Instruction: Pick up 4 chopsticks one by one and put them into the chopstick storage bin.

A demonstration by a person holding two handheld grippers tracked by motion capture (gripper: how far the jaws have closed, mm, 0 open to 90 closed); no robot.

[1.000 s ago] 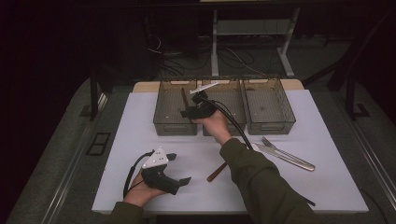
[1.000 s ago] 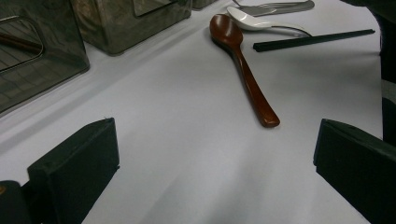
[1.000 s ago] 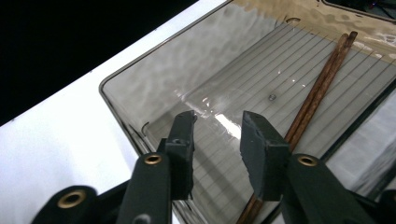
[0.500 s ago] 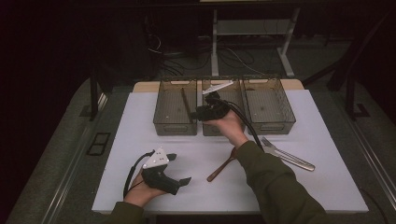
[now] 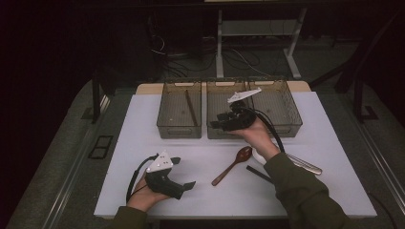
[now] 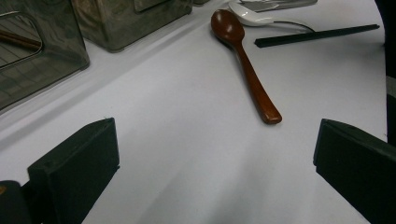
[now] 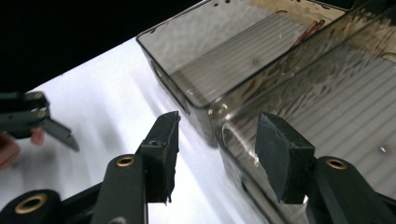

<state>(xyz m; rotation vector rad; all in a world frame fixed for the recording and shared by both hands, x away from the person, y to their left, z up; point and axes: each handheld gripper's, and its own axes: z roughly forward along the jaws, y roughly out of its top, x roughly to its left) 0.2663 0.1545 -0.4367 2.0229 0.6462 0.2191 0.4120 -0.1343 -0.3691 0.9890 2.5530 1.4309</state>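
Spoon [image 5: 234, 164] on white tabletop [image 5: 143, 143], dark room.

Right gripper [image 5: 220, 121] held over middle bin [image 5: 224, 131], near front wall; jaws apart, just been opening, nothing between them. Wooden spoon [image 5: 232, 165] on table below it. Left gripper [image 5: 184, 172] low on table [image 5: 143, 143], jaws apart, empty.

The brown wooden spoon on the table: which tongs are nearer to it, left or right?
Right. The right tongs hang above the middle bin, just beyond the spoon; the left tongs rest farther away, across bare table.
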